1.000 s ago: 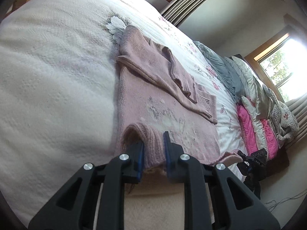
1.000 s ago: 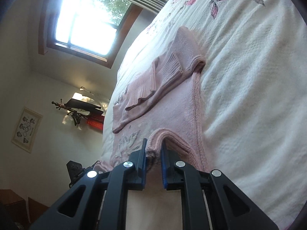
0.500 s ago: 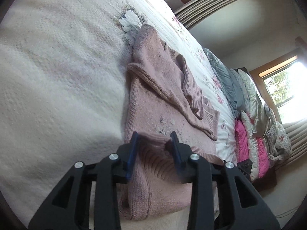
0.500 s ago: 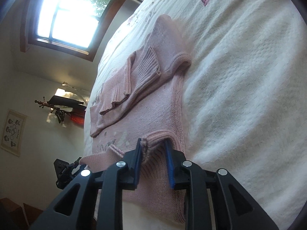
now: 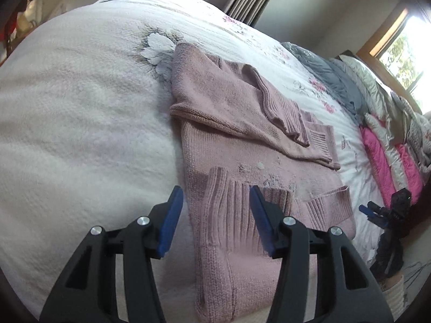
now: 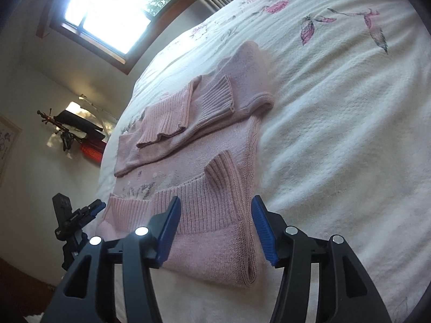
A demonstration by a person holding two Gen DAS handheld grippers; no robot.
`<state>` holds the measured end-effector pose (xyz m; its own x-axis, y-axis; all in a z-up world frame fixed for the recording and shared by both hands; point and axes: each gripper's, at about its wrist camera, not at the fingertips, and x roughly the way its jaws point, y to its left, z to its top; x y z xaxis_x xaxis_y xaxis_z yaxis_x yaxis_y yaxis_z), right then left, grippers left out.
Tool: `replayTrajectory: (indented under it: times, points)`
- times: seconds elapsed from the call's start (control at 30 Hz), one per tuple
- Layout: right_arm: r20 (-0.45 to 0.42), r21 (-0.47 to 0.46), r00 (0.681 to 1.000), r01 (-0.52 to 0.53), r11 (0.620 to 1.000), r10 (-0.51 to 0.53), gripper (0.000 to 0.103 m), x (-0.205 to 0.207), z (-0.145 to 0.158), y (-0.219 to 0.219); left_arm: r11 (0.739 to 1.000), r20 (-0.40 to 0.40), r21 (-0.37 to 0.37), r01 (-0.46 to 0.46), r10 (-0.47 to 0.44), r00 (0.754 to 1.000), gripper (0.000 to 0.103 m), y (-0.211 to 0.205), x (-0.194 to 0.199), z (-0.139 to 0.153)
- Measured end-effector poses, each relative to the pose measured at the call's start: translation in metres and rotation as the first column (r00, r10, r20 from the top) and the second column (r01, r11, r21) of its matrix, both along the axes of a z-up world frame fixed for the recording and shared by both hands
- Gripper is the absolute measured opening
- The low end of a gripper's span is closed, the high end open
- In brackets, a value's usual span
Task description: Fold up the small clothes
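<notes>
**A:** Quick look at where you're at. Both of your grippers are spread wide with nothing between the pads. The left gripper [image 5: 214, 219] sits low over the near left part of the pink sweater [image 5: 242, 145], and the right gripper [image 6: 215, 224] is over the near right corner. The sweater lies flat on the white bedspread [image 5: 80, 123], sleeves crossed over the chest, and the ribbed hem [image 6: 204, 202] is flipped up a short way onto the body.

**B:** So what bites me from here?

**A:** Mostly that hem. It looks only partly folded, and its right corner stands up in a little peak. If you just press it down, I'd guess you end up with a lumpy crease instead of a clean edge. Knit that thick tends to spring back too.

**B:** And if I grab again?

**A:** Watch how deep you pinch. You could catch the bedspread along with the wool, since it's soft and fluffy right under the edge, and then dragging pulls the whole thing crooked. Also lift both sides evenly, or the crossed sleeves [image 5: 282, 115] may slide off the chest and undo themselves. Your other gripper shows in each view near the bed edge, so the two aren't crowding each other right now.
</notes>
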<state>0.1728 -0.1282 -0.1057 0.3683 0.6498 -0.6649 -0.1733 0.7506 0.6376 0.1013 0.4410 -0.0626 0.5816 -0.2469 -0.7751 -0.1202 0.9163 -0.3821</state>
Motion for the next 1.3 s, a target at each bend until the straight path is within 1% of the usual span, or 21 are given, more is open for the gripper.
replayTrajectory:
  times: [0.17, 0.2, 0.27, 0.3, 0.37, 0.4, 0.43, 0.5, 0.6, 0.67, 0.77, 0.9, 0.93, 1.03, 1.07, 1.1, 1.13, 1.2, 1.23, 1.27, 1.3]
  points:
    - [0.003, -0.012, 1.000, -0.028, 1.000, 0.028, 0.056, -0.001, 0.000, 0.008, 0.992, -0.037, 0.103, 0.077, -0.074, 0.997, 0.051, -0.019, 0.020, -0.010]
    - [0.002, -0.013, 1.000, -0.030, 0.999, 0.030, 0.056, -0.001, -0.001, 0.008, 0.988, -0.050, 0.121, 0.097, -0.091, 0.995, 0.049, -0.023, 0.023, -0.013]
    - [-0.004, -0.011, 0.999, -0.033, 0.999, 0.032, 0.056, 0.001, -0.003, 0.010, 0.982, -0.079, 0.145, 0.125, -0.114, 0.990, 0.039, -0.030, 0.026, -0.018]
    - [-0.006, -0.012, 0.999, -0.034, 0.999, 0.034, 0.056, 0.002, -0.004, 0.011, 0.979, -0.093, 0.154, 0.133, -0.119, 0.988, 0.037, -0.032, 0.028, -0.021]
    - [-0.007, -0.015, 0.999, -0.040, 0.999, 0.040, 0.057, 0.003, -0.005, 0.013, 0.978, -0.094, 0.152, 0.142, -0.129, 0.987, 0.028, -0.033, 0.027, -0.024]
    - [-0.006, -0.017, 0.999, -0.045, 0.999, 0.044, 0.057, 0.004, -0.005, 0.014, 0.980, -0.091, 0.132, 0.146, -0.135, 0.987, 0.025, -0.031, 0.025, -0.025]
    - [-0.003, -0.023, 0.999, -0.051, 0.998, 0.051, 0.057, 0.004, -0.005, 0.015, 0.984, -0.090, 0.105, 0.145, -0.135, 0.987, 0.017, -0.029, 0.023, -0.026]
    - [0.008, -0.041, 0.998, -0.069, 0.997, 0.070, 0.057, 0.005, -0.003, 0.020, 0.989, -0.080, 0.058, 0.137, -0.132, 0.988, 0.012, -0.025, 0.018, -0.025]
    - [0.037, -0.097, 0.993, -0.112, 0.989, 0.116, 0.058, 0.006, 0.002, 0.030, 0.992, -0.073, 0.003, 0.129, -0.129, 0.989, 0.011, -0.022, 0.013, -0.026]
    - [0.057, -0.149, 0.986, -0.145, 0.978, 0.155, 0.058, 0.007, 0.006, 0.039, 0.992, -0.084, 0.018, 0.124, -0.122, 0.989, 0.015, -0.021, 0.012, -0.030]
    - [0.075, -0.210, 0.976, -0.185, 0.960, 0.204, 0.063, 0.011, 0.007, 0.051, 0.993, -0.086, -0.008, 0.120, -0.120, 0.989, 0.016, -0.018, 0.014, -0.035]
    - [0.064, -0.344, 0.969, -0.203, 0.917, 0.238, 0.066, 0.021, -0.002, 0.065, 0.992, -0.092, -0.010, 0.123, -0.124, 0.988, 0.019, -0.022, 0.019, -0.038]
    - [0.058, -0.359, 0.969, -0.205, 0.911, 0.240, 0.066, 0.025, -0.005, 0.067, 0.992, -0.092, -0.013, 0.122, -0.122, 0.988, 0.019, -0.022, 0.019, -0.038]
    - [0.036, -0.346, 0.969, -0.219, 0.912, 0.246, 0.065, 0.037, -0.014, 0.069, 0.993, -0.091, -0.017, 0.120, -0.121, 0.988, 0.017, -0.022, 0.020, -0.037]
    - [0.031, -0.346, 0.966, -0.231, 0.909, 0.257, 0.064, 0.039, -0.016, 0.071, 0.992, -0.089, -0.018, 0.122, -0.124, 0.988, 0.012, -0.023, 0.020, -0.037]
    - [0.021, -0.356, 0.962, -0.246, 0.902, 0.271, 0.057, 0.042, -0.020, 0.074, 0.992, -0.088, -0.017, 0.123, -0.124, 0.988, 0.012, -0.023, 0.020, -0.037]
    - [0.008, -0.376, 0.959, -0.258, 0.890, 0.282, 0.044, 0.043, -0.023, 0.077, 0.992, -0.087, -0.014, 0.123, -0.124, 0.988, 0.011, -0.024, 0.019, -0.036]
    - [-0.007, -0.413, 0.953, -0.279, 0.867, 0.303, 0.027, 0.043, -0.027, 0.081, 0.992, -0.079, -0.008, 0.123, -0.123, 0.989, 0.009, -0.026, 0.017, -0.033]
    - [0.001, -0.414, 0.951, -0.281, 0.866, 0.309, 0.017, 0.042, -0.027, 0.081, 0.992, -0.069, -0.005, 0.124, -0.124, 0.990, 0.009, -0.027, 0.015, -0.030]
    - [0.016, -0.413, 0.949, -0.282, 0.866, 0.316, 0.012, 0.039, -0.023, 0.080, 0.992, -0.054, -0.003, 0.125, -0.125, 0.991, 0.009, -0.028, 0.011, -0.026]
    - [0.036, -0.416, 0.946, -0.277, 0.866, 0.321, 0.012, 0.035, -0.018, 0.079, 0.992, -0.032, 0.008, 0.122, -0.122, 0.992, 0.009, -0.030, 0.006, -0.019]
